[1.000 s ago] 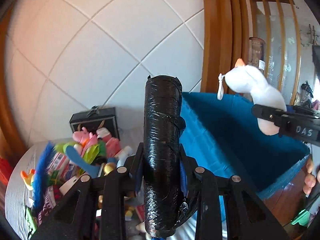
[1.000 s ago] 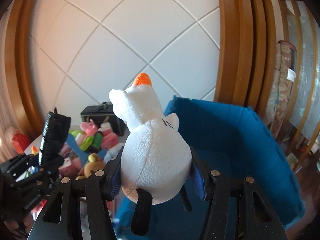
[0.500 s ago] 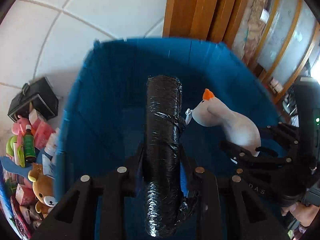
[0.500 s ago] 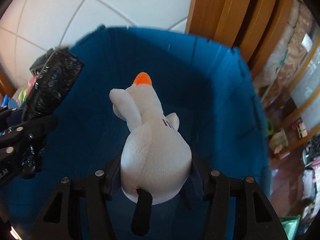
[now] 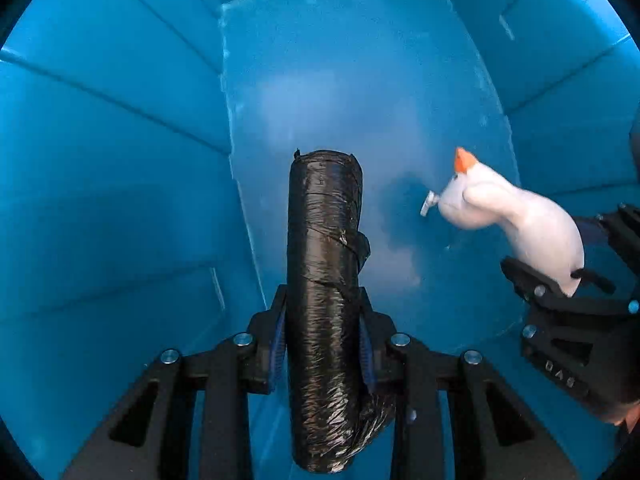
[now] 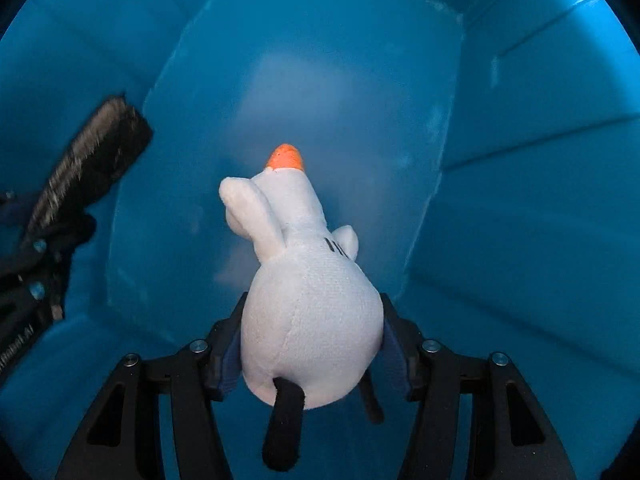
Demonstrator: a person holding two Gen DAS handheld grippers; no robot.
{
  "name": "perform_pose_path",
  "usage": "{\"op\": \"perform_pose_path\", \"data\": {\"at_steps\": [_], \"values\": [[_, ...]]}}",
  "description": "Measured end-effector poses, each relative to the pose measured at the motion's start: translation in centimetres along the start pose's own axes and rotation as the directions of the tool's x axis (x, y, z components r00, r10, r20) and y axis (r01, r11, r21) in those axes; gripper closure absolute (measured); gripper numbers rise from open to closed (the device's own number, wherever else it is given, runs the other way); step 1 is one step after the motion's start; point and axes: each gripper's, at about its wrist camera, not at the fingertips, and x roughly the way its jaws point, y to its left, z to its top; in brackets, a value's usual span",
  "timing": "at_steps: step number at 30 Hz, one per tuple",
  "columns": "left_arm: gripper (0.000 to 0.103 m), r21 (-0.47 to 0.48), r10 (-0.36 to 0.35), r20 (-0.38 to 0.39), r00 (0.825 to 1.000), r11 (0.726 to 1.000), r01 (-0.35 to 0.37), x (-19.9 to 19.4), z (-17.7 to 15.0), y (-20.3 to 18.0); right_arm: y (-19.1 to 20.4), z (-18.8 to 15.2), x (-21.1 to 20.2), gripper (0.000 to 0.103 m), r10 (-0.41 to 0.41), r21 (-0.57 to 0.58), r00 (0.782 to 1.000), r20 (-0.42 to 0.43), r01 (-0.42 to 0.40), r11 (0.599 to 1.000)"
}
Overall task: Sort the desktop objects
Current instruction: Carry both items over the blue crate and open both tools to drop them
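Both grippers point down into a blue bin (image 5: 120, 160) (image 6: 520, 240) whose pale floor fills both views. My left gripper (image 5: 323, 336) is shut on a black plastic-wrapped roll (image 5: 324, 272), which stands up between the blue pads. In the right wrist view that roll (image 6: 92, 156) shows at the left edge. My right gripper (image 6: 312, 344) is shut on a white plush snowman (image 6: 308, 312) with an orange nose and black stick arms. From the left wrist view the snowman (image 5: 516, 216) hangs at the right, head toward the bin floor, in the right gripper (image 5: 560, 280).
The bin's blue walls (image 5: 580, 80) close in on all sides, with fold lines running up them. Its floor (image 6: 320, 80) is bare under both held things. A bit of a person's hand (image 5: 628, 420) shows at the lower right edge.
Both grippers tipped from facing the tiled wall and the toy pile to pointing down, and sank into the blue bin. The roll and the snowman stayed gripped throughout.
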Motion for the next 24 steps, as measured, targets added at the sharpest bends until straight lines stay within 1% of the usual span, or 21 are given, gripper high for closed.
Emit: {"op": "perform_pose_path", "data": {"at_steps": [1, 2, 3, 4, 5, 6, 7, 8, 10, 11, 14, 15, 16, 17, 19, 20, 22, 24], "values": [[0.072, 0.004, 0.001, 0.0, 1.0, 1.0, -0.001, 0.0, -0.1, -0.1, 0.3, -0.4, 0.4, 0.044, 0.001, -0.004, 1.0, -0.016, -0.001, 1.0], [0.065, 0.007, 0.007, 0.01, 1.0, 1.0, -0.007, -0.1, -0.3, -0.1, 0.4, -0.7, 0.8, 0.044, -0.001, -0.006, 1.0, -0.031, 0.001, 1.0], [0.059, 0.009, 0.019, 0.019, 1.0, 1.0, -0.019, -0.2, -0.4, -0.2, -0.3, -0.5, 1.1, 0.043, -0.001, -0.006, 0.999, -0.04, 0.001, 1.0], [0.046, 0.013, 0.031, 0.028, 0.999, 0.999, -0.031, -0.5, -0.6, -0.5, -0.4, -0.6, 1.2, 0.042, -0.001, -0.008, 0.999, -0.045, 0.001, 1.0], [0.037, 0.014, 0.039, 0.044, 0.998, 0.999, -0.04, -0.9, -0.7, -0.6, -0.4, -0.8, 1.2, 0.036, -0.003, -0.008, 0.999, -0.048, 0.003, 1.0], [0.036, 0.012, 0.043, 0.061, 0.997, 0.999, -0.044, -1.3, -0.7, -0.6, -0.4, -1.1, 1.2, 0.03, -0.006, -0.006, 0.999, -0.046, 0.006, 1.0], [0.035, 0.012, 0.041, 0.074, 0.996, 0.999, -0.042, -1.7, -0.2, -0.7, -0.4, -1.3, 1.0, 0.016, -0.012, -0.005, 0.999, -0.042, 0.011, 1.0], [0.035, 0.013, 0.033, 0.085, 0.996, 0.999, -0.035, -1.5, -0.3, 0.4, -0.3, -1.5, 0.8, 0.008, -0.02, -0.009, 0.999, -0.035, 0.019, 1.0], [0.035, 0.017, 0.007, 0.129, 0.992, 1.0, -0.01, -3.0, -0.5, 0.5, 0.0, -1.9, 0.2, 0.003, -0.028, -0.019, 0.999, -0.017, 0.027, 0.999], [0.035, 0.025, -0.008, 0.161, 0.987, 1.0, 0.004, -4.3, -0.4, 1.1, 0.2, -2.1, -0.2, 0.001, -0.027, -0.018, 1.0, -0.006, 0.027, 0.999], [0.035, 0.041, -0.042, 0.263, 0.964, 0.999, 0.032, -8.0, -1.0, 1.6, 0.3, -2.8, -2.5, 0.0, -0.018, -0.023, 0.999, 0.042, 0.019, 1.0], [0.035, 0.031, -0.051, 0.291, 0.955, 0.999, 0.044, -9.2, -0.7, 2.4, -0.7, -2.3, -3.6, 0.0, -0.006, -0.016, 0.998, 0.068, 0.007, 1.0], [0.035, 0.018, -0.058, 0.314, 0.947, 0.998, 0.055, -10.4, -0.7, 3.1, -1.4, -1.1, -4.9, 0.0, 0.007, 0.009, 0.995, 0.097, -0.008, 1.0], [0.035, 0.009, -0.065, 0.33, 0.942, 0.998, 0.065, -11.5, -1.1, 3.6, -2.4, -0.6, -6.3, 0.0, 0.019, 0.038, 0.992, 0.125, -0.024, 0.999], [0.035, -0.007, -0.066, 0.357, 0.932, 0.997, 0.074, -13.7, -2.1, 4.5, -4.9, -0.1, -8.6, 0.0, 0.032, 0.039, 0.983, 0.183, -0.039, 0.998], [0.035, -0.008, -0.07, 0.377, 0.924, 0.997, 0.079, -14.8, -2.7, 5.0, -5.5, -0.3, -10.0, 0.0, 0.014, 0.088, 0.977, 0.215, -0.034, 0.996], [0.035, -0.001, -0.081, 0.424, 0.902, 0.996, 0.09, -17.2, -4.3, 5.8, -5.4, -1.3, -13.1, 0.0, -0.001, 0.08, 0.96, 0.28, -0.022, 0.997], [0.035, 0.011, -0.095, 0.476, 0.874, 0.995, 0.103, -20.0, -5.8, 6.4, -3.8, -1.1, -14.7, 0.0, -0.015, 0.08, 0.943, 0.332, -0.013, 0.997]]}}
